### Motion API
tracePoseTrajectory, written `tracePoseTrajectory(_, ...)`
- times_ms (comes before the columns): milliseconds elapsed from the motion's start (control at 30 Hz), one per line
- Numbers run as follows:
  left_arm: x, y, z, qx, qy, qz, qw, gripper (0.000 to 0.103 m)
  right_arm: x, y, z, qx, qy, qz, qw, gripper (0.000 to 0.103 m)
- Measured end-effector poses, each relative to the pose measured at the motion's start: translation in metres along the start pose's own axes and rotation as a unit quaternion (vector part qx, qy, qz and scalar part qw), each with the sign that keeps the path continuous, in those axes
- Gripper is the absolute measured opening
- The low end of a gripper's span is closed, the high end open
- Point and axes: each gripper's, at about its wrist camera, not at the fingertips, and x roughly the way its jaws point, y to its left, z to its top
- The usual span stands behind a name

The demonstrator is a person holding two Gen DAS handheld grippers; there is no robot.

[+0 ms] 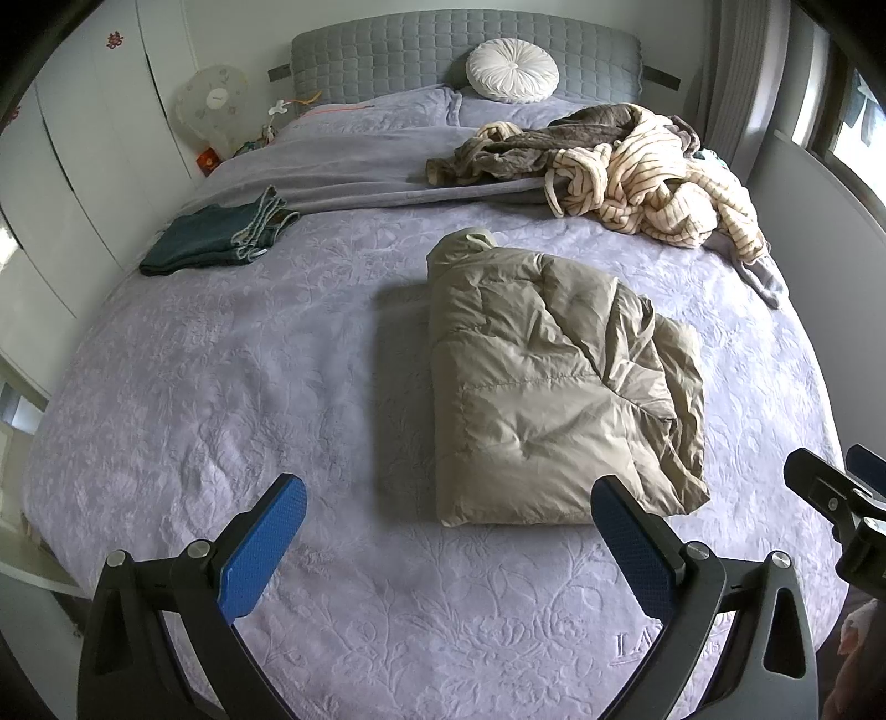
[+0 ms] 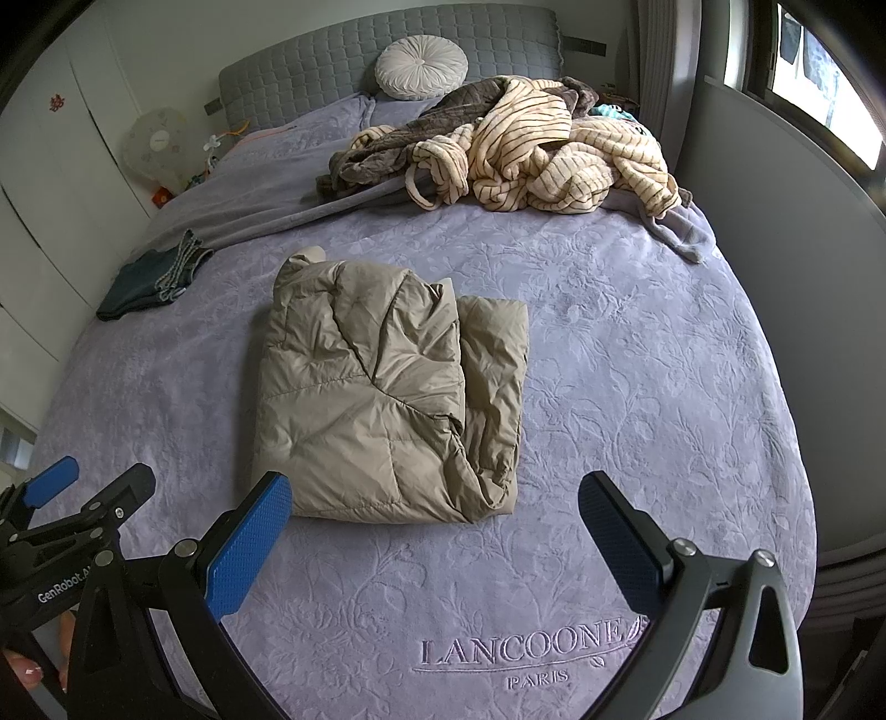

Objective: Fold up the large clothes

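Puffer jacket (image 1: 559,382), khaki and quilted, is lying folded into a thick bundle in the middle of the bed (image 1: 221,387), with its collar end pointing toward the grey padded headboard (image 1: 421,50); in the right wrist view the same jacket (image 2: 382,387) is showing a second folded layer sticking out along its right side; the lavender bedspread (image 2: 637,387), embossed with leaves, is carrying stitched lettering that is reading LANCOONE PARIS near the foot

Left tool (image 1: 448,518) is hovering over the foot of the bed with its blue-padded fingers (image 1: 263,548) spread wide and gripping nothing, and the near edge of the jacket is lying between the fingertips without touching them; right tool (image 2: 434,515) is standing equally wide apart and empty, just short of the jacket's near right corner; each tool is showing at the edge of the other's view, the right one at the right border of the left wrist view

Folded dark jeans (image 1: 216,238) are resting near the left edge of the bed, well apart from the jacket; a heap of unfolded clothes, among them a cream striped fleece robe (image 1: 659,188) and a brown garment (image 1: 526,147), is sprawling at the far right; a white round cushion (image 1: 512,69) is leaning against the headboard, and a pale fan (image 1: 213,105) is standing beside the bed at the left
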Motion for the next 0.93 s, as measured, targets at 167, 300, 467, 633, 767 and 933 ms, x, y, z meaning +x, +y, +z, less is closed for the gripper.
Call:
tracePoseTrajectory(167, -0.0003, -0.001, -0.0021, -0.001, 0.0, 0.001, 1.0, 0.103, -0.0005, 0.0005, 0.0, 0.0, 0.0, 0.0, 1.0, 0.103)
tracePoseTrajectory(300, -0.0009, -0.001, -0.0018, -0.003, 0.0, 0.001, 1.0, 0.103, -0.0007, 0.0007, 0.0001, 0.0, 0.0, 0.0, 1.0, 0.103)
tracePoseTrajectory(467, -0.0006, -0.0017, -0.0024, -0.002, 0.0, 0.001, 1.0, 0.103, -0.0006, 0.0006, 0.0003, 0.0, 0.0, 0.001, 1.0, 0.103)
tracePoseTrajectory(633, -0.0004, -0.0016, -0.0025, -0.004, -0.001, 0.0, 1.0, 0.103, -0.0007, 0.0005, -0.001, 0.001, 0.001, 0.0, 1.0, 0.103)
tracePoseTrajectory(767, -0.0019, -0.0004, 0.0, -0.003, -0.004, -0.002, 1.0, 0.103, -0.0013, 0.0032, -0.0017, 0.001, 0.002, 0.001, 1.0, 0.103)
tracePoseTrajectory(933, -0.0012, -0.0002, 0.0003, 0.001, -0.004, -0.007, 1.0, 0.103, -0.0015, 0.0033, -0.0017, 0.001, 0.002, 0.001, 1.0, 0.103)
